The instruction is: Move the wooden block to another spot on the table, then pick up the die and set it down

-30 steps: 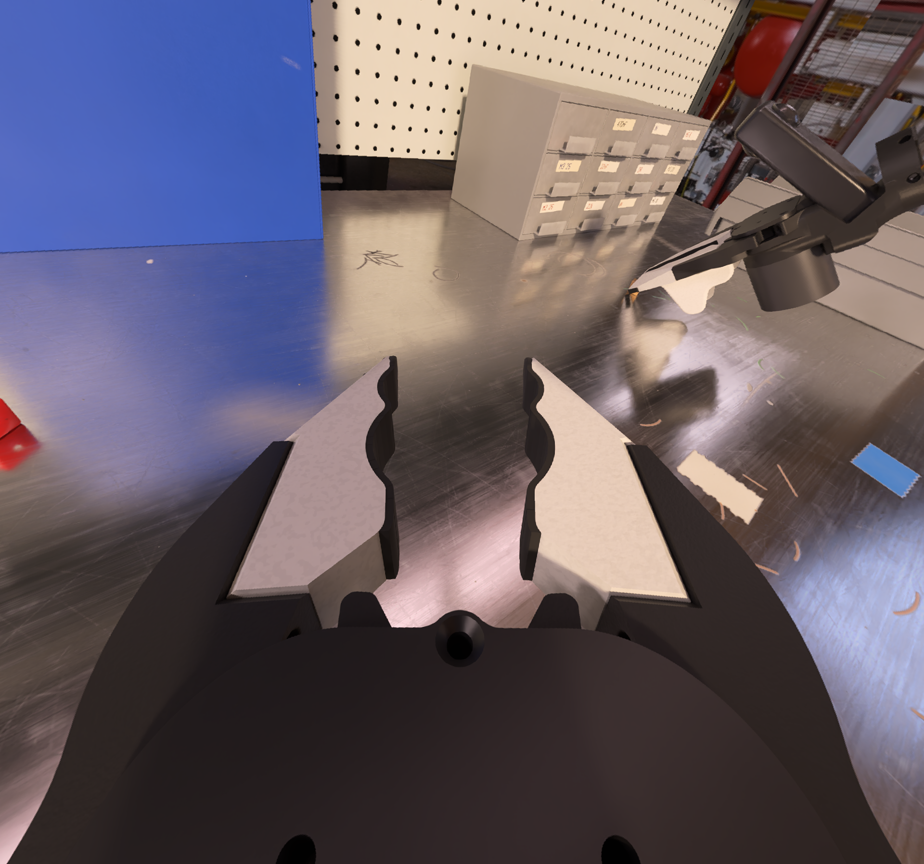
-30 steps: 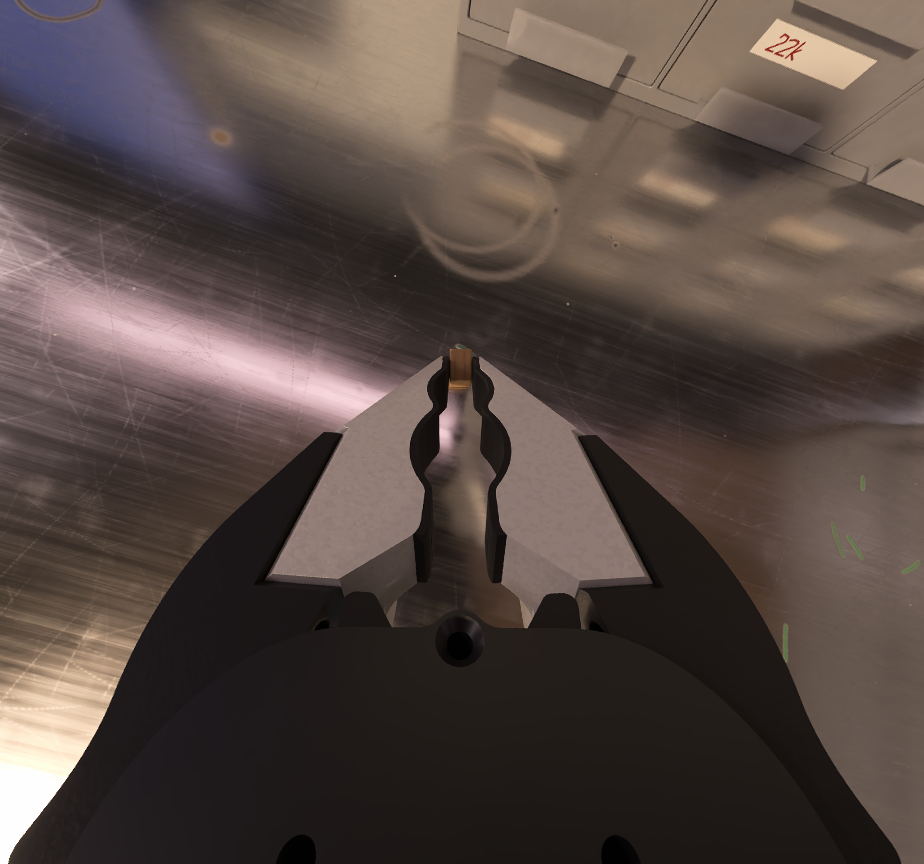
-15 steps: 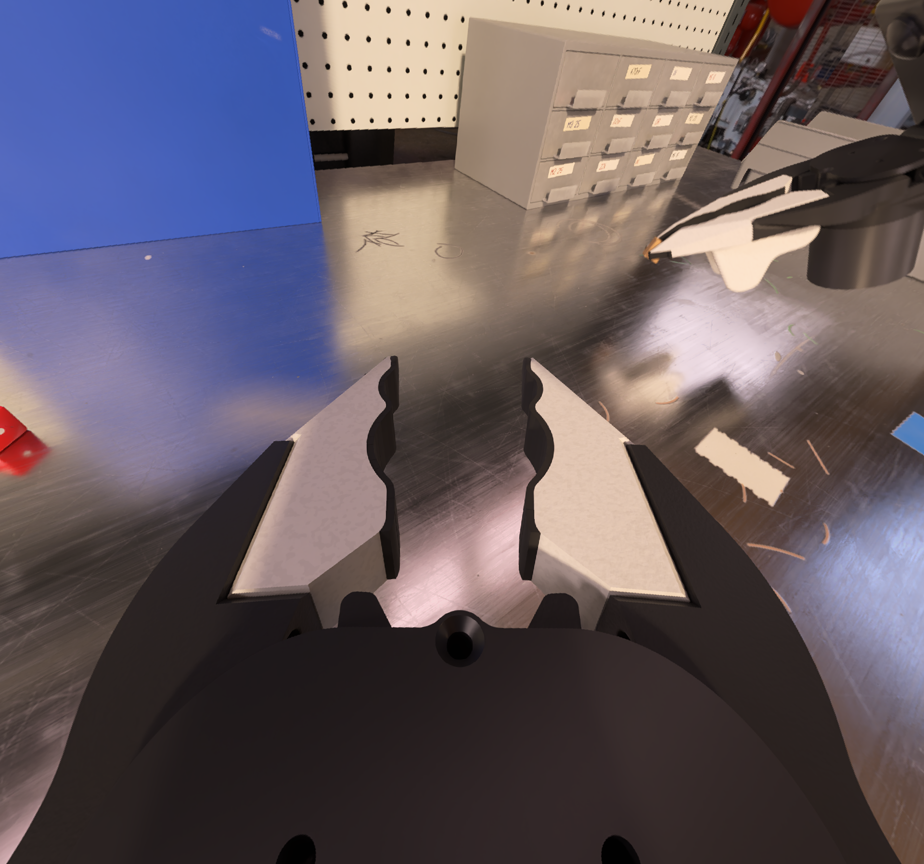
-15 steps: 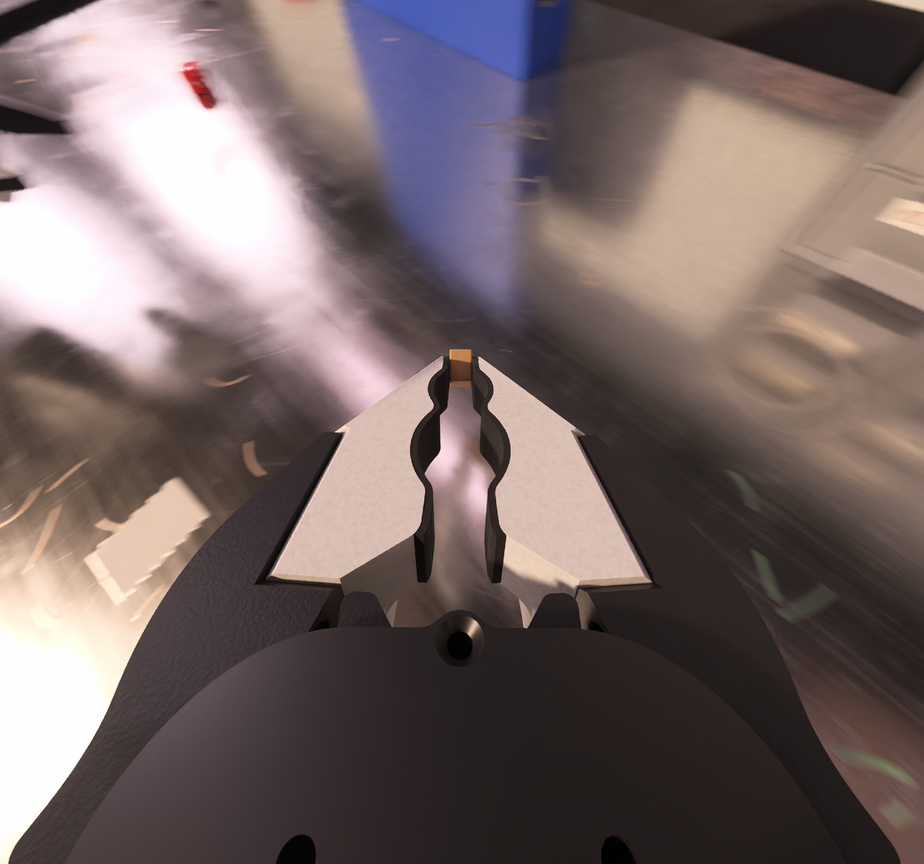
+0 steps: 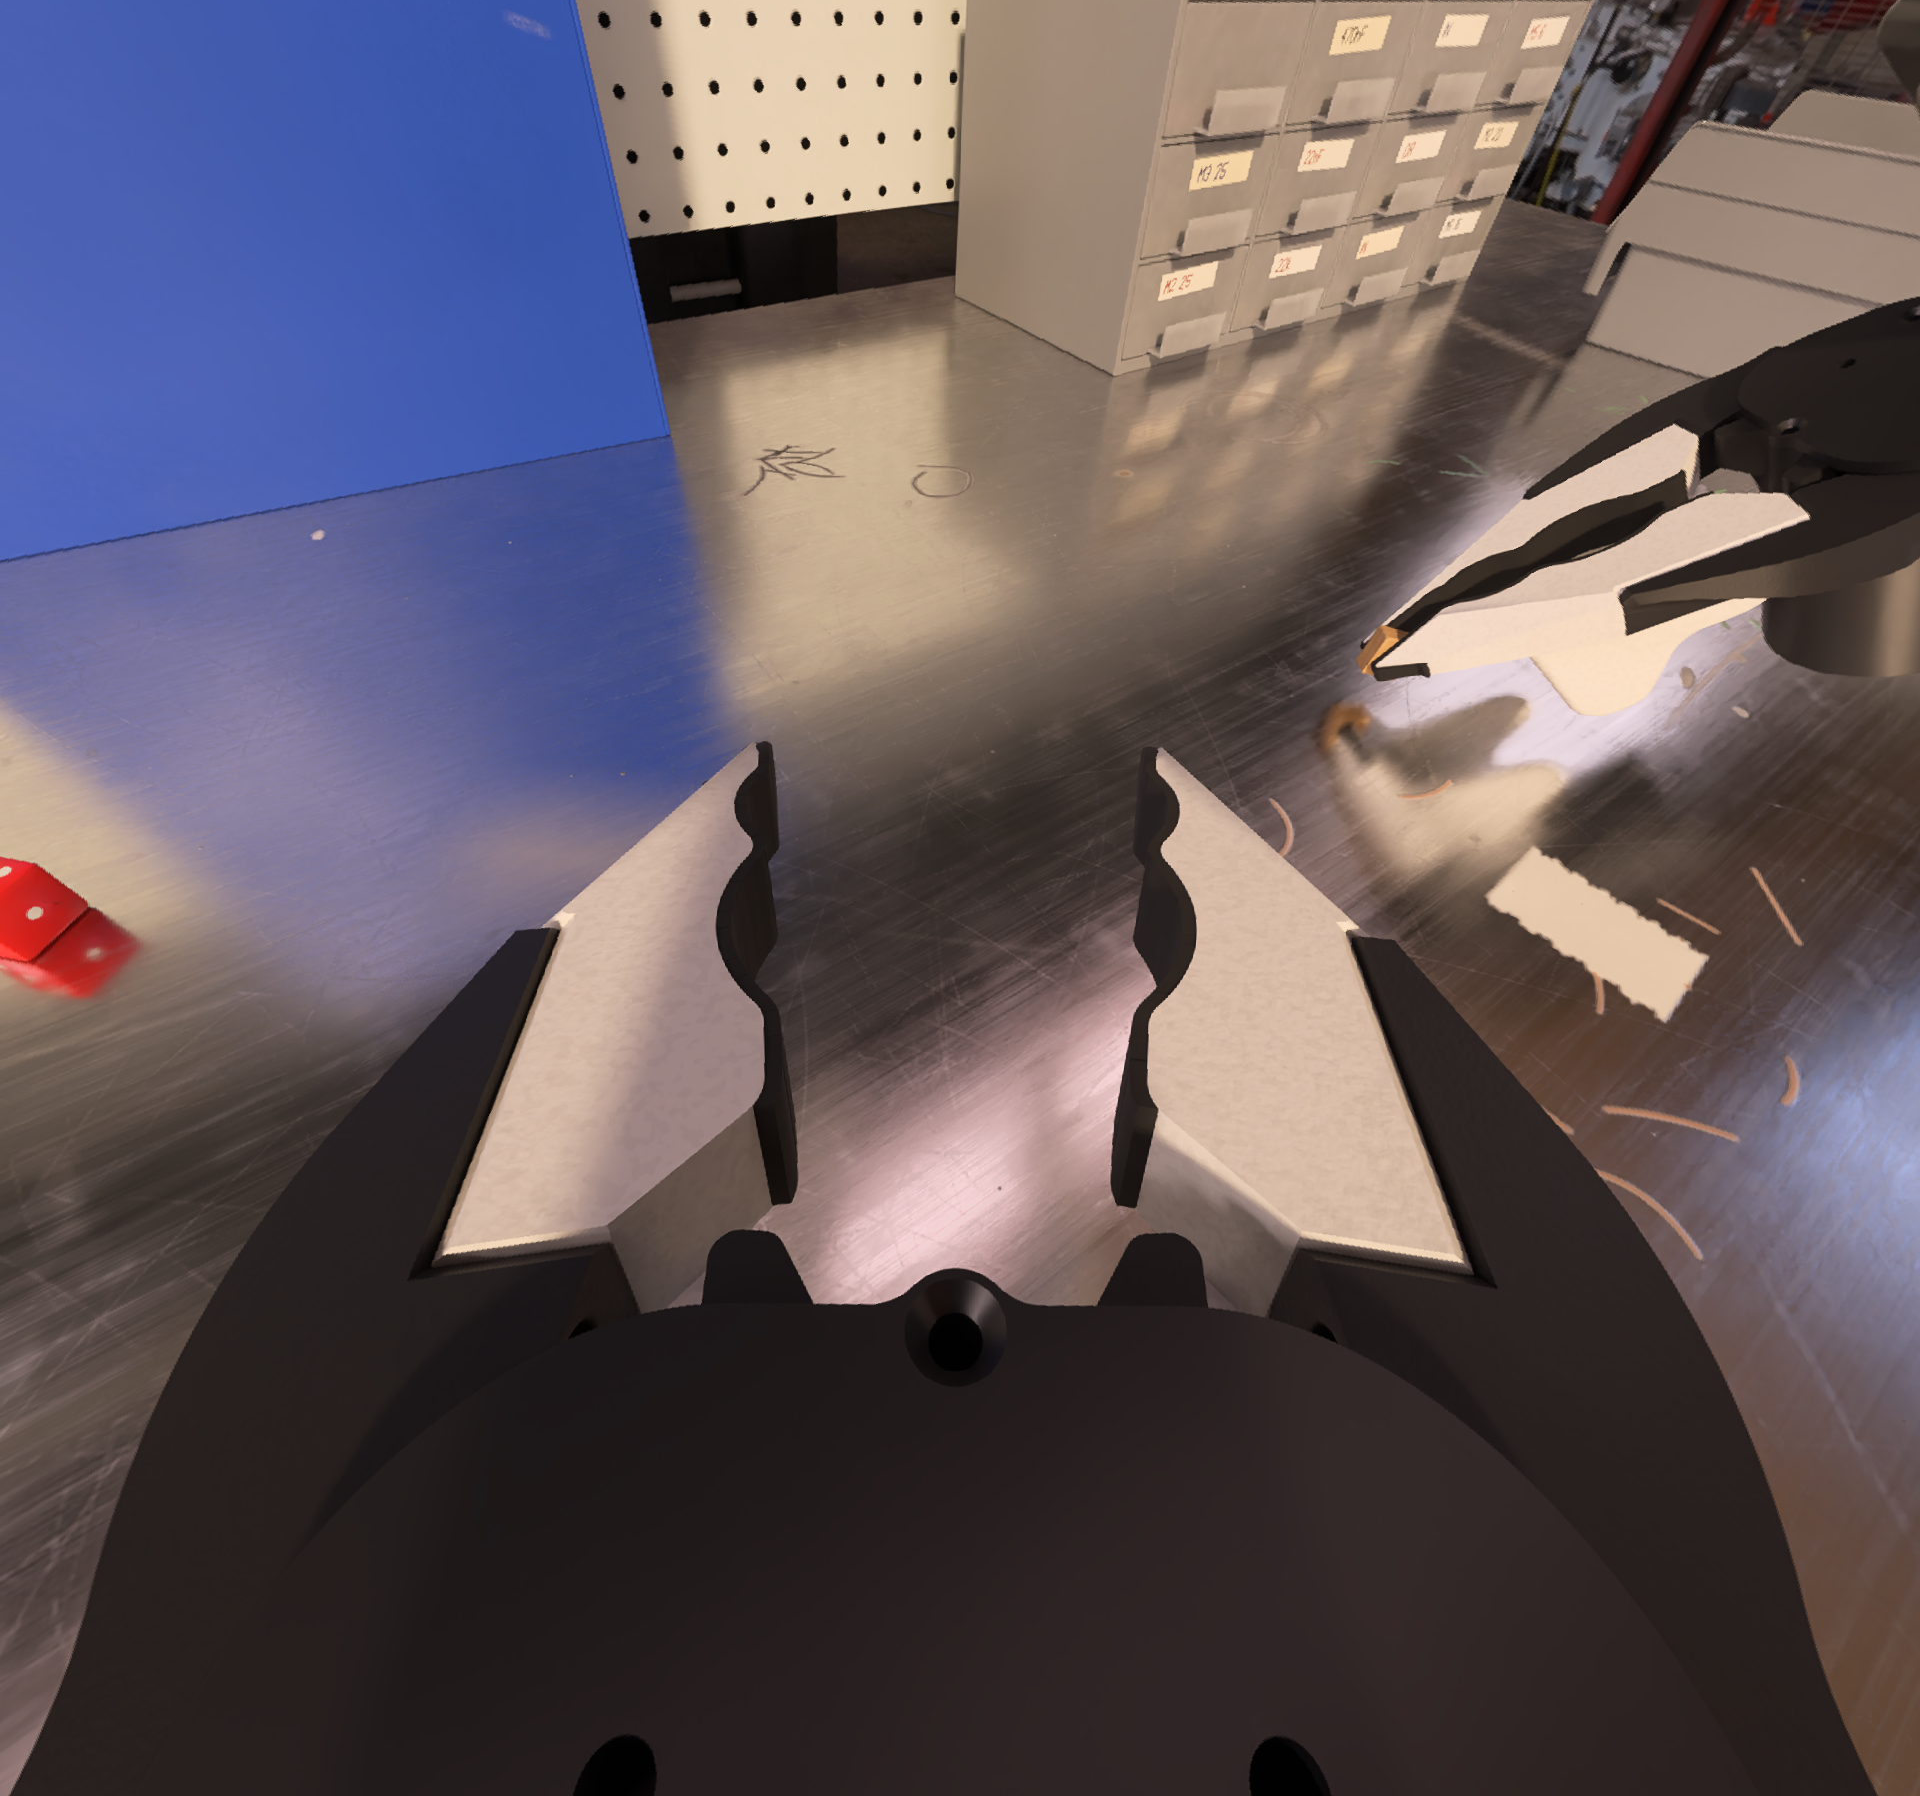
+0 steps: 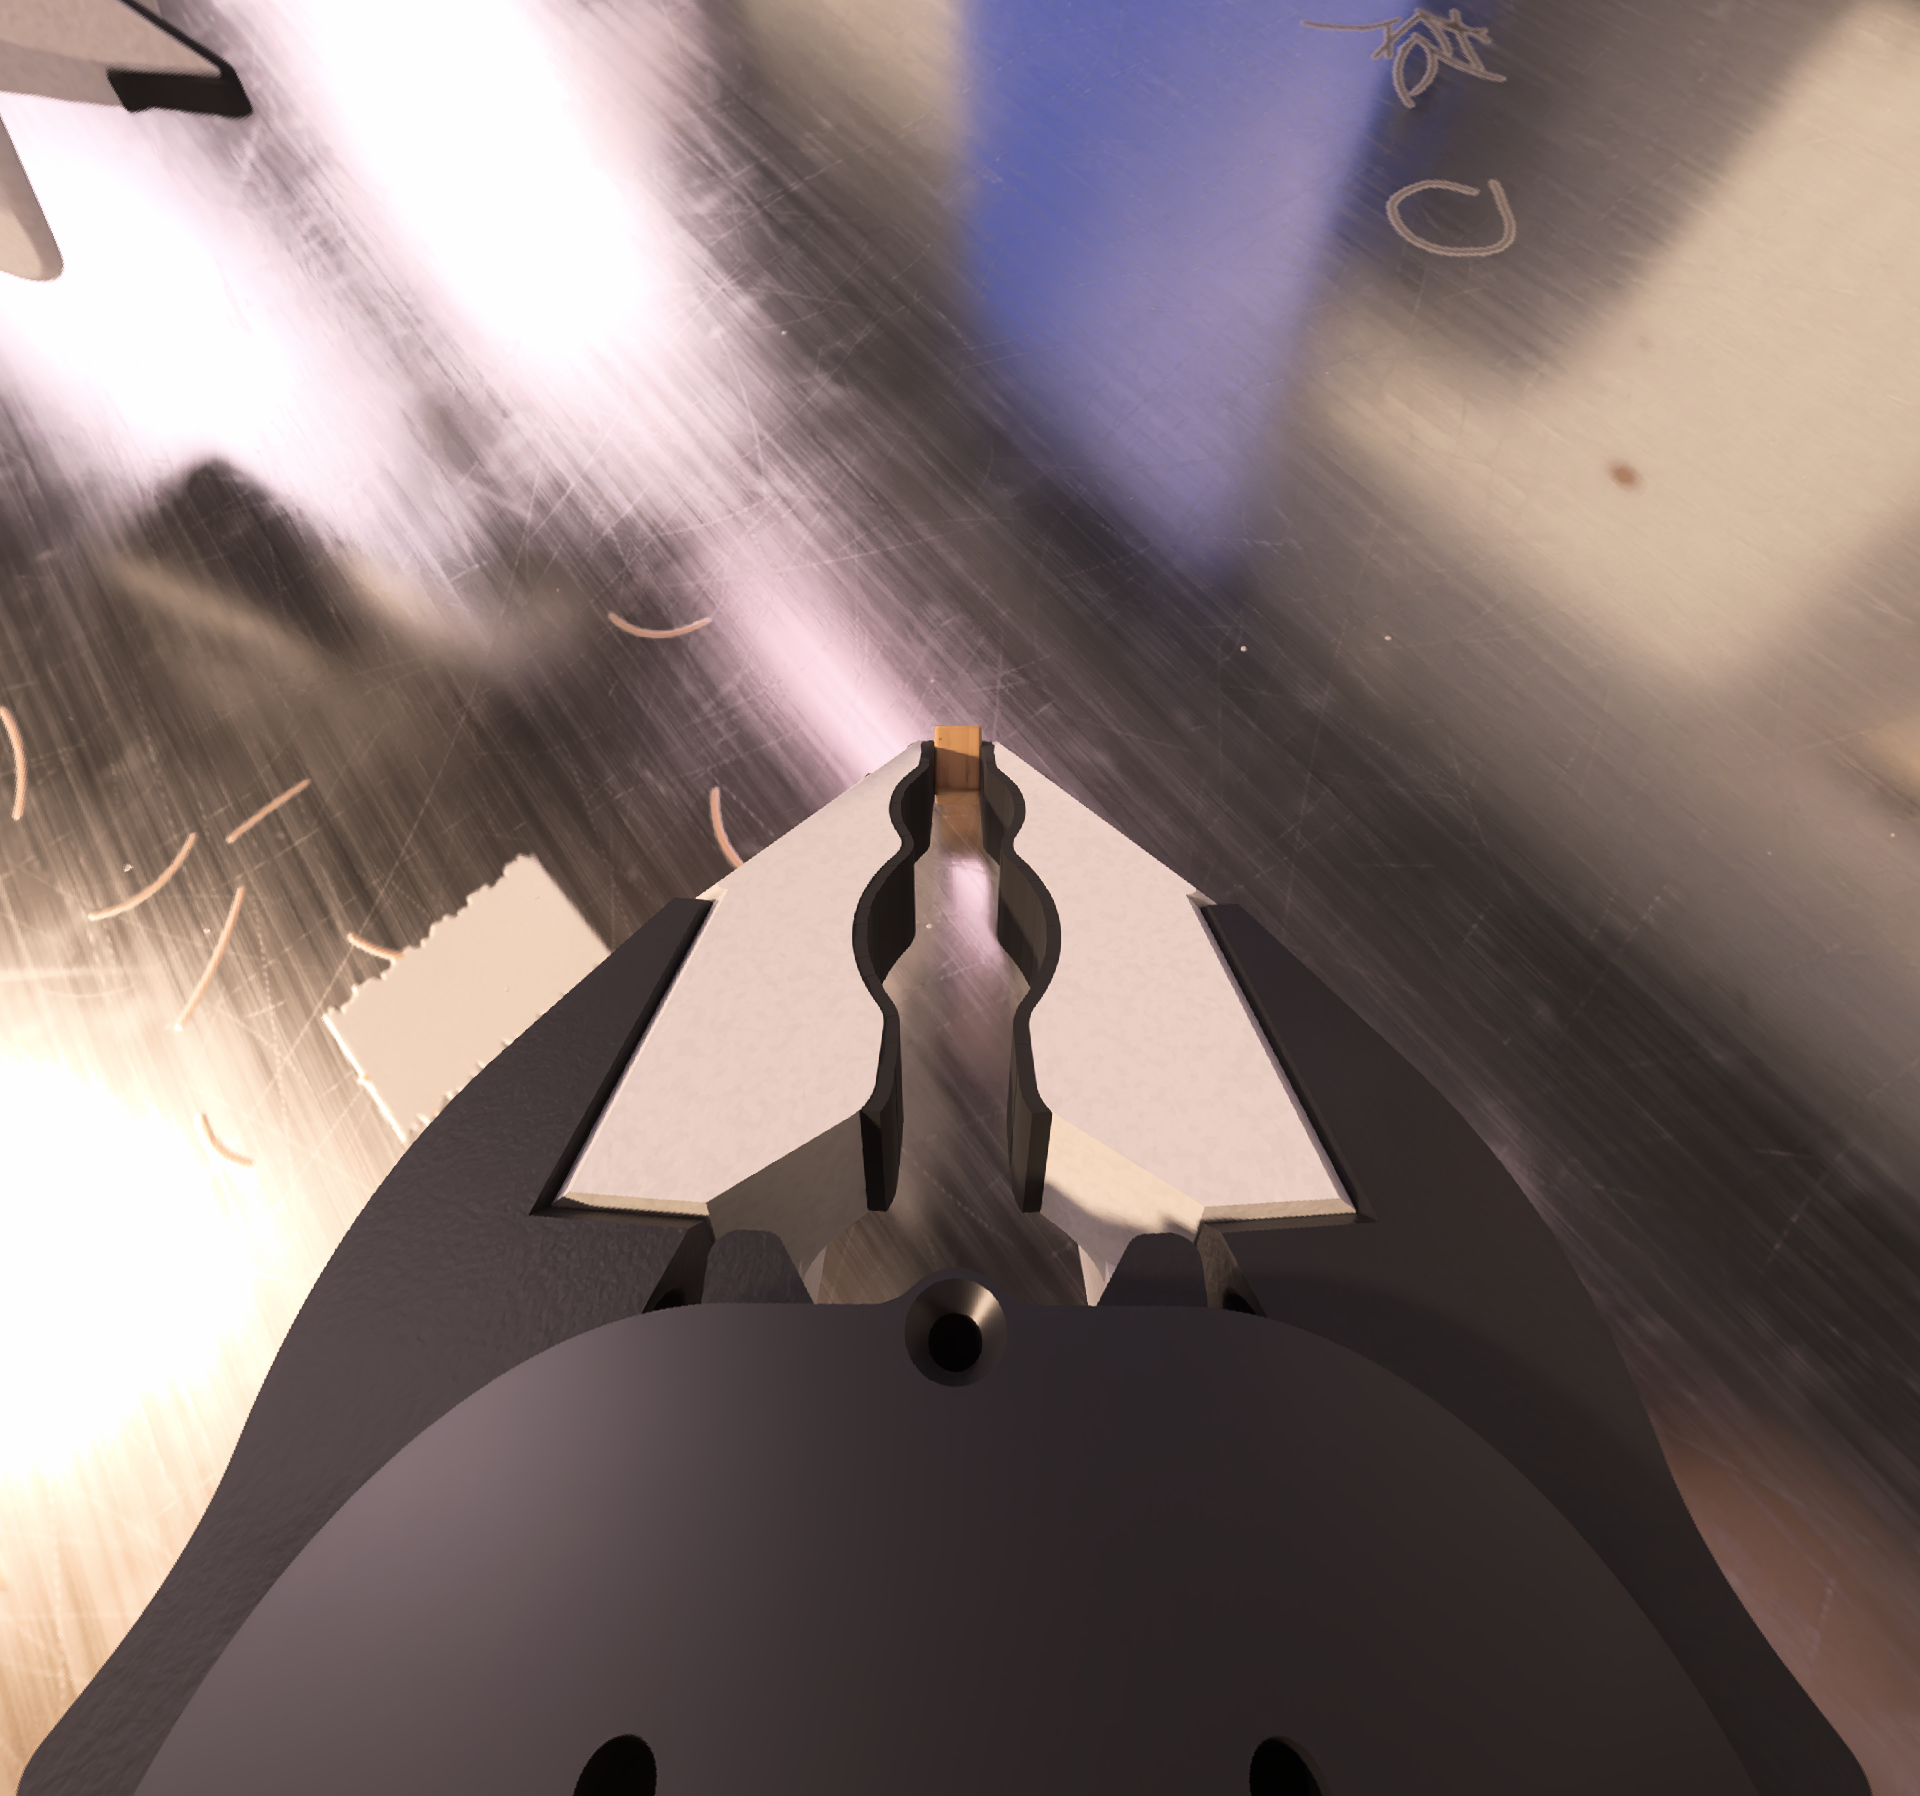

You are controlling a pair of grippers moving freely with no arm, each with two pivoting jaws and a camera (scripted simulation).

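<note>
- At the far left edge of the left wrist view, the red die (image 5: 57, 925) sits on the scratched metal table (image 5: 935, 603), untouched and well apart from both tools; a tall blue panel (image 5: 291, 188) fills the upper left
- At lower centre of the same view, the left gripper (image 5: 956, 770) hangs over bare metal with its jaws spread wide and nothing between them
- Toward the right edge, the right gripper (image 5: 1387, 650) is closed down narrow on the small wooden block (image 5: 1380, 647), held clear of the table above its own shadow; a torn pale paper scrap (image 5: 1595, 931) and curled shavings lie below it, a grey drawer cabinet (image 5: 1299, 157) behind
- In the right wrist view, the wooden block (image 6: 956, 759) shows at the very ends of the fingertips (image 6: 1039, 842), only a sliver of it pinched
- The risk, judged from that thin tip grip: the block could twist or slip out if the carry is jolted, or topple if let go while above the surface rather than resting on it
- A second hazard: setting the block down among the shavings or on the paper scrap could leave it tilted
</note>
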